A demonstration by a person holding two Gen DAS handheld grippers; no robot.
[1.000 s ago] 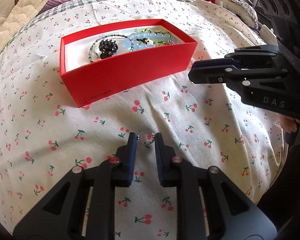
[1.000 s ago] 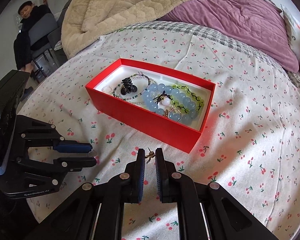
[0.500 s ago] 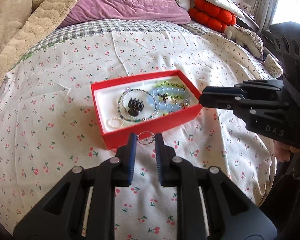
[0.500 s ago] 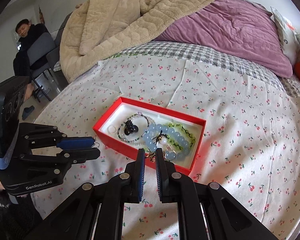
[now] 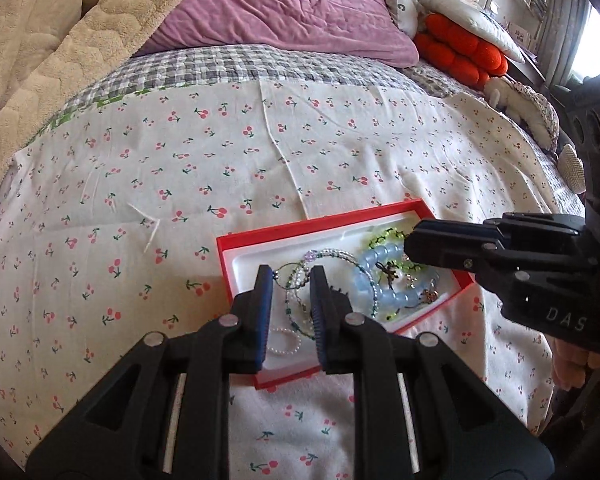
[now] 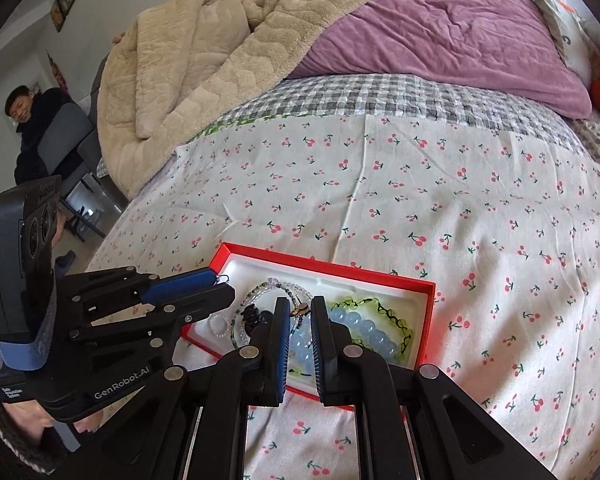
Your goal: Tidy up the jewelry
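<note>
A thin ring (image 5: 287, 273) is pinched at the tips of the left gripper (image 5: 290, 276); a small gold piece (image 6: 299, 311) is clamped in the nearly closed right gripper (image 6: 298, 307); both are held right above the red box (image 5: 324, 226), whose long side is seen running crosswise under the tips.

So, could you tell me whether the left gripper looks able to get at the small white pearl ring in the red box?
Probably not yet: the left gripper is above the pearl ring in the red box, but its fingers already pinch a thin wire ring.
</note>
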